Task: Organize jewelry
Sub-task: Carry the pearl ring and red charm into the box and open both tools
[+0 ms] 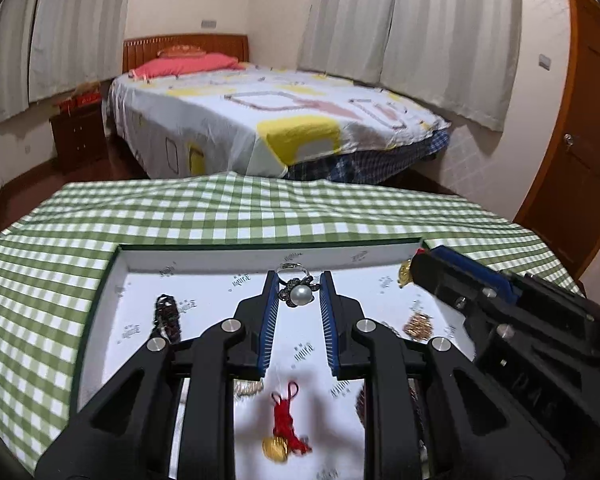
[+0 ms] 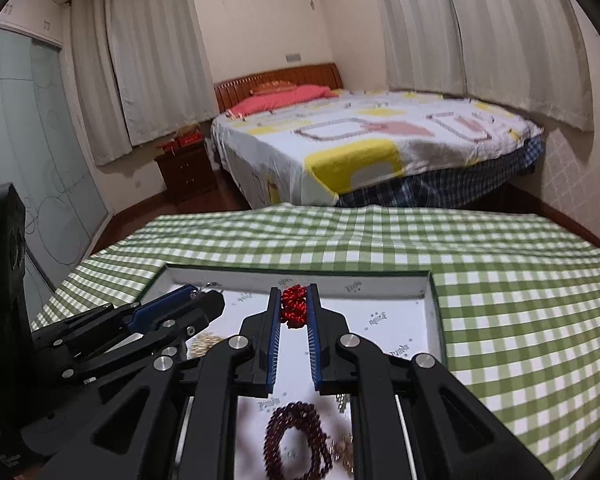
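Observation:
A shallow white tray (image 1: 204, 258) with a dark green rim lies on the green checked tablecloth. My left gripper (image 1: 299, 295) is over it, shut on a pearl flower ring (image 1: 298, 294) held between its blue pads. Below lie a red knotted cord with a gold charm (image 1: 286, 428) and a dark bead piece (image 1: 167, 314). My right gripper (image 2: 295, 306) is shut on a red knotted cord ornament (image 2: 294, 306) above the tray (image 2: 434, 300). A dark red bead bracelet (image 2: 296, 440) lies under it. Each gripper shows in the other's view: the right (image 1: 460, 280), the left (image 2: 172, 308).
A gold chain heap (image 1: 418, 324) lies at the tray's right. The checked cloth (image 2: 500, 320) spreads around the tray. A bed (image 1: 268, 120), a nightstand (image 1: 78, 136) and a wooden door (image 1: 580, 140) stand beyond the table.

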`<state>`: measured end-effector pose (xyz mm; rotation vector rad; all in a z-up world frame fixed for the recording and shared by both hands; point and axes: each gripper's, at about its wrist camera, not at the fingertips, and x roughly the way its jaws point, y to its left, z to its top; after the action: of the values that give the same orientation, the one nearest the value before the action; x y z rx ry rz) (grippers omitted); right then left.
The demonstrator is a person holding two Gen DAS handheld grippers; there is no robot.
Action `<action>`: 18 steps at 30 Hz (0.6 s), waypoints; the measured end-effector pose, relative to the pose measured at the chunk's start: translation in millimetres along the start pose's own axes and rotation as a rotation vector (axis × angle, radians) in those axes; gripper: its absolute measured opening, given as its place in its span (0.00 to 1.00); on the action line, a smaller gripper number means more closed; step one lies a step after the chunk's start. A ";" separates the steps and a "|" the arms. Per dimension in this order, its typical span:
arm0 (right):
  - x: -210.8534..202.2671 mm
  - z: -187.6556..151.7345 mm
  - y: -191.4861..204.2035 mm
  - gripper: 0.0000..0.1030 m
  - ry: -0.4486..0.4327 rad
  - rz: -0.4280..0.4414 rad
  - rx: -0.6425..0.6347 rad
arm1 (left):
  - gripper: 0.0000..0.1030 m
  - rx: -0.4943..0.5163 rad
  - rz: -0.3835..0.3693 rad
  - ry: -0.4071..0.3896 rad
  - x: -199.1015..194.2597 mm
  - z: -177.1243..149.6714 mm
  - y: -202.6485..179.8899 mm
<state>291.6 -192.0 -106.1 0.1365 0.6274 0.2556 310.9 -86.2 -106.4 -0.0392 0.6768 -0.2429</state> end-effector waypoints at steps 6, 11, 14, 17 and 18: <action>25.9 -4.3 -7.8 0.13 0.070 -0.018 0.003 | 0.20 -0.032 0.012 0.081 36.8 3.1 8.1; 39.0 -5.0 -10.4 0.13 0.113 -0.041 0.001 | 0.20 -0.059 0.018 0.123 50.1 7.6 12.8; 44.5 -5.2 -12.8 0.13 0.139 -0.056 0.006 | 0.20 -0.042 0.036 0.147 56.2 9.4 10.6; 50.9 -3.2 -15.0 0.13 0.167 -0.063 0.022 | 0.20 -0.034 0.044 0.174 62.2 10.8 9.6; 53.2 -2.2 -15.7 0.13 0.184 -0.066 0.026 | 0.20 -0.034 0.049 0.182 64.2 11.4 9.3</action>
<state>334.8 -192.3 -141.0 0.1181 0.8164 0.1979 368.2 -92.8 -138.1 -0.0327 0.8621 -0.1893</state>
